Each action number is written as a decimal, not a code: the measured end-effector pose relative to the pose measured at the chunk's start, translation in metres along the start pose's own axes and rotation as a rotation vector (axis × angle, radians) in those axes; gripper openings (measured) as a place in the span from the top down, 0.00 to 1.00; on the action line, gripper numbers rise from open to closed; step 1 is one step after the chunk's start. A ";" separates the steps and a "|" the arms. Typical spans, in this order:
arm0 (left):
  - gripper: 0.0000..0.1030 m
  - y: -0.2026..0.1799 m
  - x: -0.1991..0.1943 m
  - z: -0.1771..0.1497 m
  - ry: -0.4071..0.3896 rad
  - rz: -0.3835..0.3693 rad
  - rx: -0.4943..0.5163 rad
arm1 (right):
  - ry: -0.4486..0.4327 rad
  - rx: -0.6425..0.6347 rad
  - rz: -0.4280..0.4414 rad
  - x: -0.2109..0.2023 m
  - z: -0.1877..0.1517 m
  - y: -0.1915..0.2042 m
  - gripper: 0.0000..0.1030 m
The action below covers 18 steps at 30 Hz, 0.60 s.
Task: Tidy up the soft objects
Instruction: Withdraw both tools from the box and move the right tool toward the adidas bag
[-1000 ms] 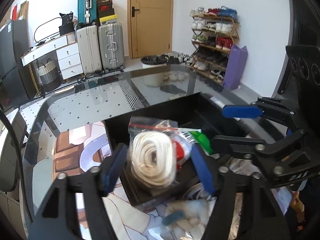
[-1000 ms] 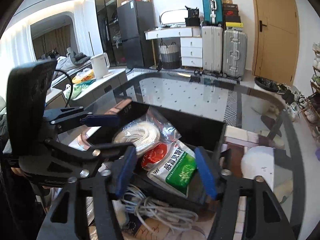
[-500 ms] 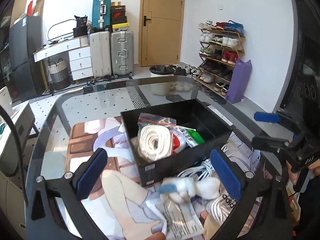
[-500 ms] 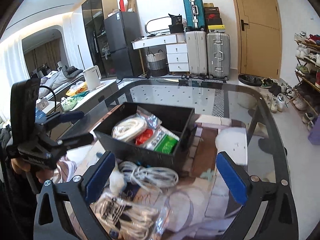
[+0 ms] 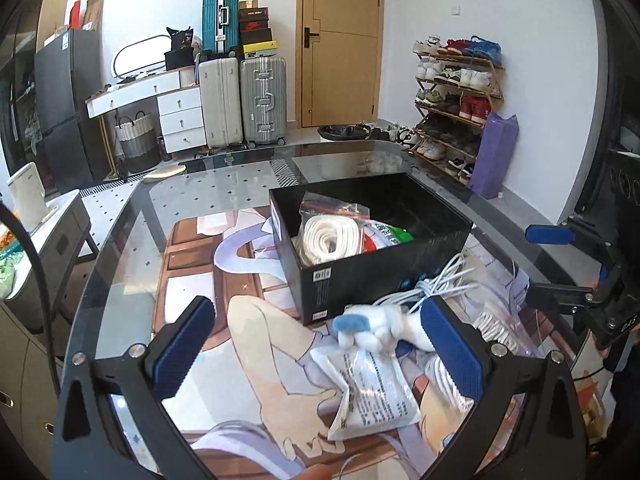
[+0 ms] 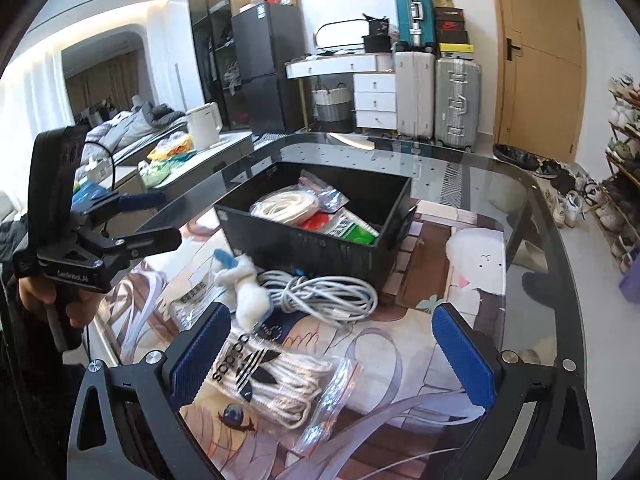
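**Hovering over the pile in front of the box**

Looking along the left wrist view, the left gripper (image 5: 316, 344) is spread wide and grasps nothing. The white plush toy (image 5: 374, 326) lies on the table mat (image 5: 192, 292) just ahead, between the pads and nearer the right-hand one, its long axis running across the view, blue tip pointing left. A flat printed pouch (image 5: 372, 392) lies just below it. The black box (image 5: 384, 276) stands just behind, already holding a bagged white rope coil (image 5: 330, 236) and a green-and-red packet (image 5: 390, 236).

From the right wrist view, the right gripper (image 6: 334, 350) is likewise released and empty. A bagged white cord with an adidas label (image 6: 268, 380) sits right between its pads, long axis running left to right. The plush toy (image 6: 244, 284) and a loose white cable bundle (image 6: 324, 292) lie farther ahead, against the box front. By my judgement each claw is nearest its own item: left to the toy, right to the adidas bag.
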<state>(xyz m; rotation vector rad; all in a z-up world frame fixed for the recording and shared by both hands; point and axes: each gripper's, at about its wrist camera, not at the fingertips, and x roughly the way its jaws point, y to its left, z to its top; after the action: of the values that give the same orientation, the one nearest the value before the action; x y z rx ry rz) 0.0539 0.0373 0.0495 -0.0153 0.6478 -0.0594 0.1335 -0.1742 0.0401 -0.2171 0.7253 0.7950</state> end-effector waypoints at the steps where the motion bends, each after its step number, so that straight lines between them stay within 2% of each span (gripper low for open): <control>1: 0.00 0.001 -0.001 -0.001 0.001 0.000 0.000 | 0.006 -0.011 0.006 0.002 0.000 0.001 0.01; 9: 0.00 0.003 -0.001 -0.008 0.027 0.003 0.001 | 0.086 -0.063 0.055 0.018 -0.012 0.013 0.01; 18: 0.00 0.002 0.004 -0.011 0.047 -0.010 0.008 | 0.137 -0.126 0.116 0.034 -0.022 0.032 0.01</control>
<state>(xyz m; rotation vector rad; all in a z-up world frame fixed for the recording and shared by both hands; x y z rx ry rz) 0.0506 0.0386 0.0377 -0.0097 0.6946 -0.0716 0.1157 -0.1426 0.0042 -0.3478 0.8238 0.9443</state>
